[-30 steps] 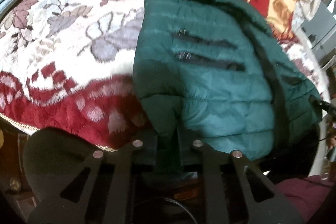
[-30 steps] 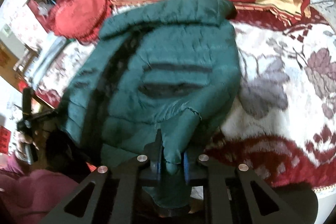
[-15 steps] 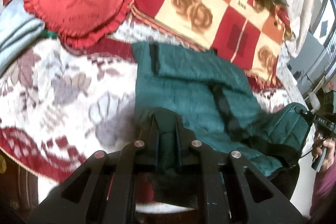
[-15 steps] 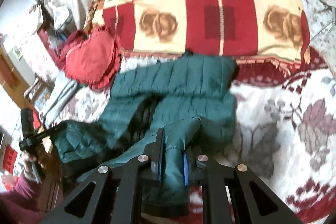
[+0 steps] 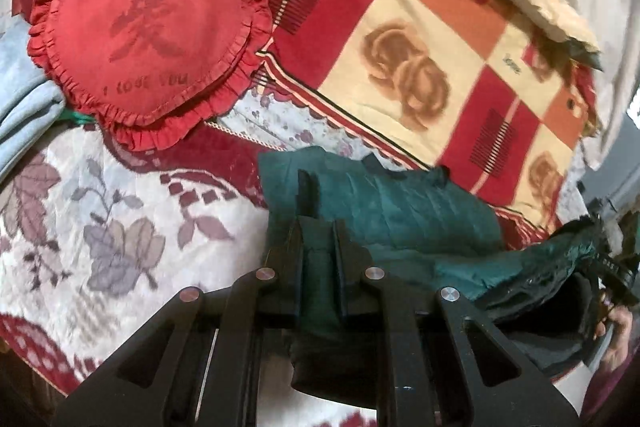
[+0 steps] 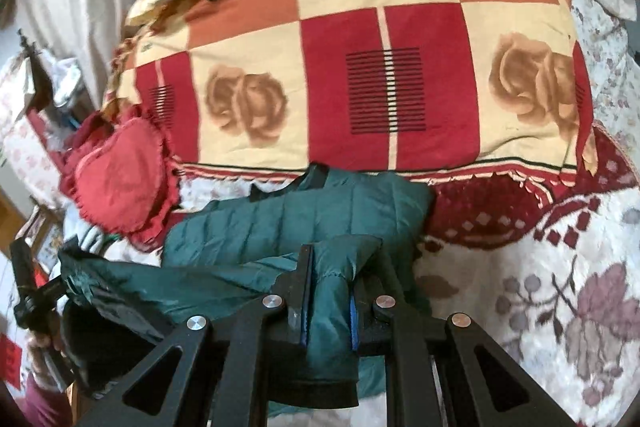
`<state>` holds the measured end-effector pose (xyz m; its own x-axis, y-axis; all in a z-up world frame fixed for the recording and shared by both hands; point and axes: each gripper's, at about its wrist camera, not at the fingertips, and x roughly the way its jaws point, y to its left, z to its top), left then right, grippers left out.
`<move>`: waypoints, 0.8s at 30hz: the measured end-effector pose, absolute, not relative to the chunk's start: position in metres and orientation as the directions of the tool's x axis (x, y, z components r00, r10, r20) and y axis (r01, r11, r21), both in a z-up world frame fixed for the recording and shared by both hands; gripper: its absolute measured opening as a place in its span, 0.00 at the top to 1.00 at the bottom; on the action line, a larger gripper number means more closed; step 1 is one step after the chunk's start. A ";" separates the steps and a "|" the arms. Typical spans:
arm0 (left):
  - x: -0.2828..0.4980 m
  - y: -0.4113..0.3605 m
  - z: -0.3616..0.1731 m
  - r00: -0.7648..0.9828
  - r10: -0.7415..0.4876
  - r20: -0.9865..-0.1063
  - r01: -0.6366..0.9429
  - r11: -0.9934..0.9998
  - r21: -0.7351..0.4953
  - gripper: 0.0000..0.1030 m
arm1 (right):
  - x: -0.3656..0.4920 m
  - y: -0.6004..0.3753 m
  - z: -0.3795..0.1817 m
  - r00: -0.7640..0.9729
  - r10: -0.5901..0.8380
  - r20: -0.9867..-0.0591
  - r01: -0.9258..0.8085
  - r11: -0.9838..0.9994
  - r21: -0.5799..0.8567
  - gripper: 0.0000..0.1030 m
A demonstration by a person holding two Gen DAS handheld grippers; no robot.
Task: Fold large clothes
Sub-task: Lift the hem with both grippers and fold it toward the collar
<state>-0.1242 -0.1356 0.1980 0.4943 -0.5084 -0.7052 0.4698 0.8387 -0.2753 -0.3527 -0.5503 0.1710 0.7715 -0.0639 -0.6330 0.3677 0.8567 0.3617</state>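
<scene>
Your left gripper (image 5: 318, 227) has its fingers pinched tight on a fold of the green jacket (image 5: 400, 215), low in the centre of the left wrist frame. Your right gripper (image 6: 328, 267) grips another fold of that jacket (image 6: 288, 223) the same way, low in the centre of its own frame, with the cloth bulging between the blue pads and hanging below them. The jacket lies partly on the bed (image 6: 540, 267), on the floral cover, and its near edge is lifted off it between your two grippers. In the right wrist frame, the other gripper shows at the lower left edge, with dark lining sagging under it. Beyond the jacket, a chequered blanket (image 6: 380, 67) with roses fills the upper frame. A red heart pillow (image 5: 148, 43) sits at the upper left of the left frame.
</scene>
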 end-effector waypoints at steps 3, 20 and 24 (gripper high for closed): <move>-0.100 -0.153 0.187 0.497 -0.480 -0.723 0.445 0.856 -0.263 0.89 | -0.328 -0.561 0.164 0.750 -0.083 -0.656 0.396 0.851 0.345 0.88; -0.013 -0.212 0.131 0.476 -0.363 -0.801 0.372 0.908 -0.190 0.89 | -0.251 -0.620 0.107 0.660 -0.105 -0.744 0.520 0.779 0.351 0.88; -0.006 -0.219 0.122 0.464 -0.346 -0.816 0.358 0.915 -0.184 0.89 | -0.242 -0.623 0.097 0.634 -0.104 -0.766 0.538 0.771 0.341 0.88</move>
